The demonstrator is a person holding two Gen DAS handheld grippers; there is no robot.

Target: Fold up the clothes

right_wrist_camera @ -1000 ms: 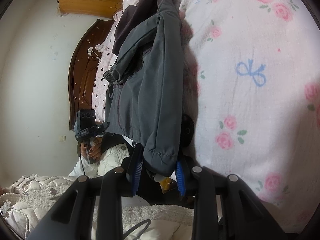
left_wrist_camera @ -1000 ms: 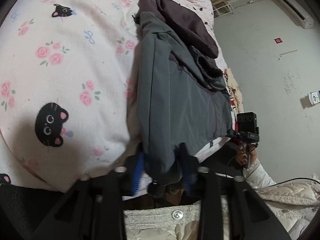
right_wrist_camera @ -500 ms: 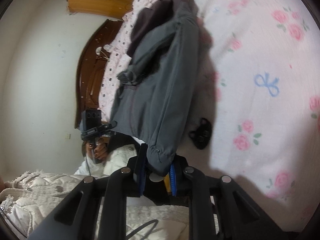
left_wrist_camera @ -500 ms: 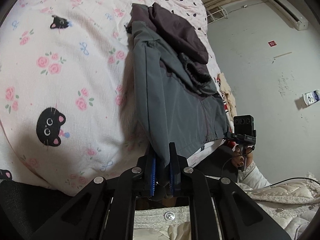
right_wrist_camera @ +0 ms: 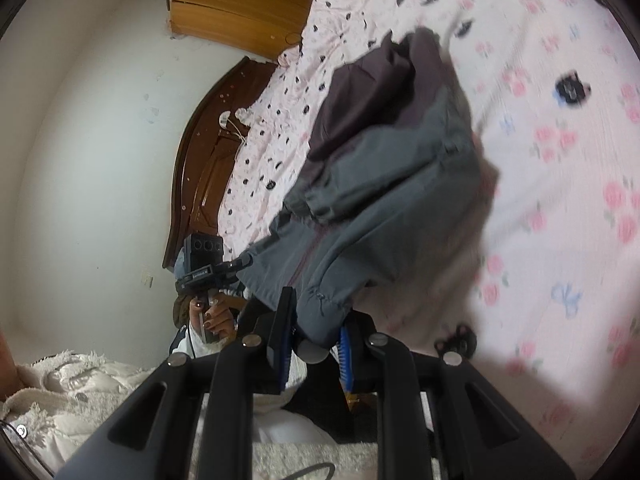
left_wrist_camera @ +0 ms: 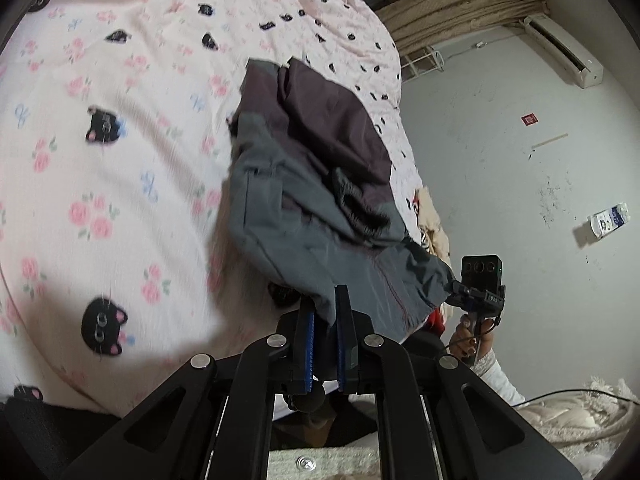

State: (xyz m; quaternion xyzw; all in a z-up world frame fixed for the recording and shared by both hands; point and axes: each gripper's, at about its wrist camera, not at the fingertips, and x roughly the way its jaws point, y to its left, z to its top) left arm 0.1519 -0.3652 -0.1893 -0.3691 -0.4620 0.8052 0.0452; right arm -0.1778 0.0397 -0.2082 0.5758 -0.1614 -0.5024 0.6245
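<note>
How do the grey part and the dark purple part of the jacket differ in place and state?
The grey part lies nearer the grippers, while the dark purple part lies farther up the bed. The grey part is clamped at its hem by the left gripper and the right gripper; the purple part is held by neither. Both belong to one jacket.

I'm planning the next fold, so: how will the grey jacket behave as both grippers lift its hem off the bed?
Probably floppy: the grey jacket sags between the left gripper and the right gripper. Its smooth shell fabric looks slippery, so it may slide against the bedsheet. The loose sleeve cuff will likely dangle or shift.
</note>
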